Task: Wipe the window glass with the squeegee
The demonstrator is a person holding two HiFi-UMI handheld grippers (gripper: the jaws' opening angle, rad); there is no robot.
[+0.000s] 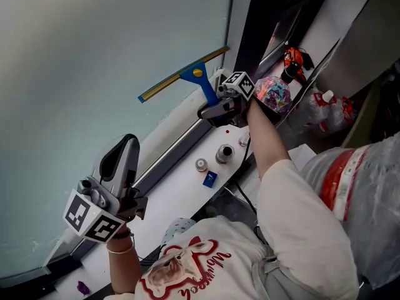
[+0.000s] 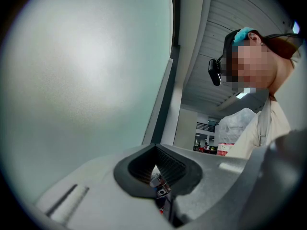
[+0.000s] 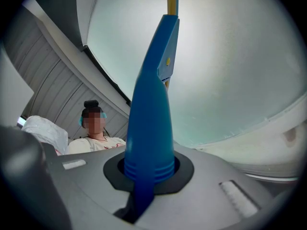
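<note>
Head view, nearest first: the left gripper [image 1: 127, 144] is smooth grey plastic with a marker cube at its heel, and it points up along the pane. In the left gripper view its ribbed dark pads meet in a narrow V with nothing between them. Beyond it lies the glossy white counter [image 1: 178, 189], carrying small round metal knobs [image 1: 223, 154] and a little blue block [image 1: 210, 179]. A purple scrap [image 1: 83, 287] at the lower edge is too small to make out. Farther on, the right gripper [image 1: 215, 107] has its jaws clamped on the squeegee [image 1: 199, 80], holding the tapered blue plastic handle where ridges ring it. The thin yellowish blade bar slants across the lower part of the frosted, pale green window glass [image 1: 94, 55]. Whether its edge presses the pane I cannot tell. In the right gripper view the bar is cut off at the top edge.
</note>
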